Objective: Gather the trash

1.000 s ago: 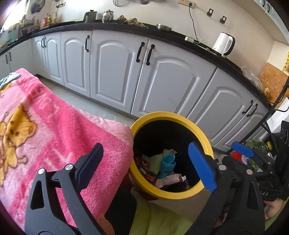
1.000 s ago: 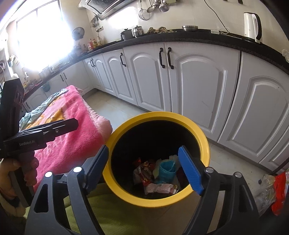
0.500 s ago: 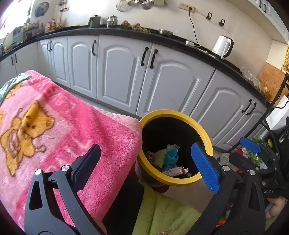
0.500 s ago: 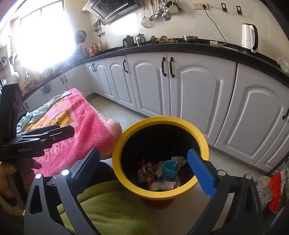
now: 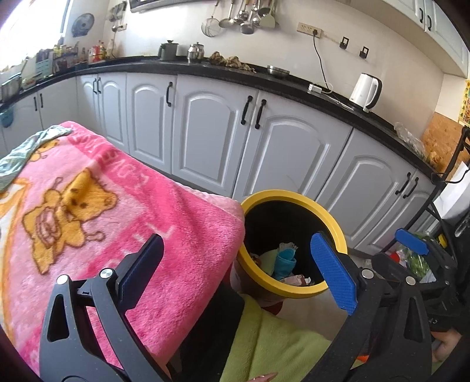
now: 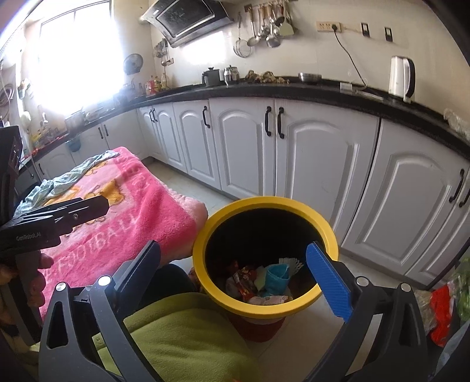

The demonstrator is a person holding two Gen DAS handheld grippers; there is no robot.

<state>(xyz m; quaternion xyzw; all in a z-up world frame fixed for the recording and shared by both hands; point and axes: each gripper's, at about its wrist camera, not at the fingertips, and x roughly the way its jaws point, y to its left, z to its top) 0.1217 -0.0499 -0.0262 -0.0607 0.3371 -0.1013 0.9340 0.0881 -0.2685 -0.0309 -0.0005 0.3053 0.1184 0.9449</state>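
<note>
In the yellow-rimmed bin [image 6: 265, 252], near right: wrappers [image 6: 243, 283], light, crinkly, slippery; I'd pinch edges. Left claw [image 5: 238, 271] and right claw [image 6: 235, 271] both released, empty.

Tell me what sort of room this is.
A home kitchen, almost certainly: a range hood on the wall, an electric kettle on the black countertop, and ladles and spatulas hanging above white cabinets.

The pink blanket [image 5: 123, 211] looks fluffy fleece, the bin's yellow rim [image 6: 264, 307] smooth matt plastic, the cabinet doors [image 6: 320, 164] painted satin, the dark surface [image 5: 223, 72] glossy.
</note>
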